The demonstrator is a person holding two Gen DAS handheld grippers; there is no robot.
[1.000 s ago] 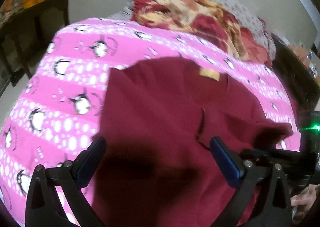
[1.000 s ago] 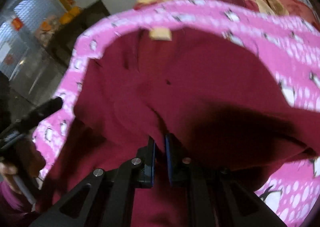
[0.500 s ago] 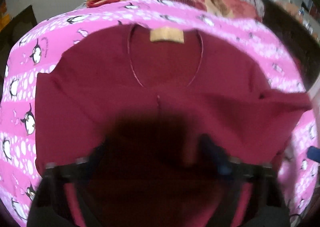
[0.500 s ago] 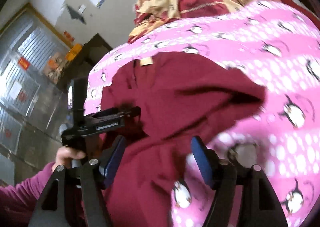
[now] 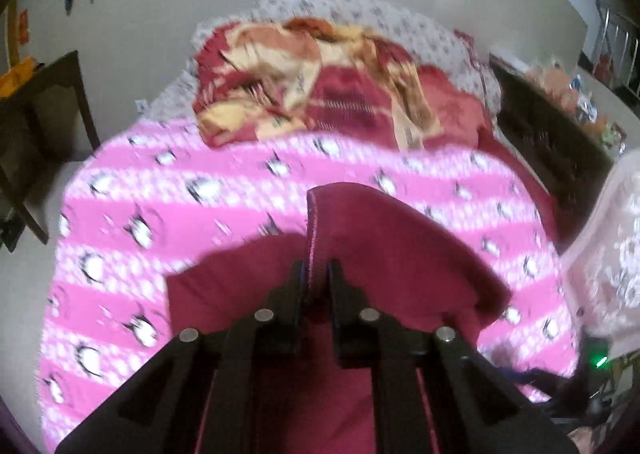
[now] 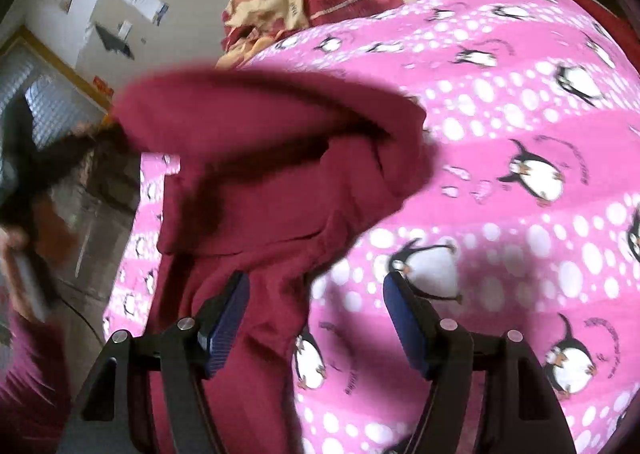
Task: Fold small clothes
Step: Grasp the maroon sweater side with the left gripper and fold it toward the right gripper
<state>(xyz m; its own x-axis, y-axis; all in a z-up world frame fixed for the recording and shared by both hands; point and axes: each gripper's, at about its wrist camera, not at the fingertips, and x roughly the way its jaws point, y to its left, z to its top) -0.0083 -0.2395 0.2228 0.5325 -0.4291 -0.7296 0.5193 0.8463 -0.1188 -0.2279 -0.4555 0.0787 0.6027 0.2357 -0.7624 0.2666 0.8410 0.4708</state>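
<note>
At the centre bottom of the left wrist view, the left gripper (image 5: 318,274) is closing its jaws on a stitched edge of the maroon garment (image 5: 384,254), where a second ago they stood wide above the flat cloth; the pads pinch the hem, and the fabric rises as a peak off the pink penguin blanket (image 5: 132,206). Across in the right wrist view, the right gripper (image 6: 316,314), clamped on the cloth a second ago, now stands open with nothing pressed between its blue pads. The garment (image 6: 260,158) lies bunched and doubled in the left half of that frame, one part trailing to the lower edge. The cloth has apparently passed from one gripper to the other, so the left can carry the next fold.
</note>
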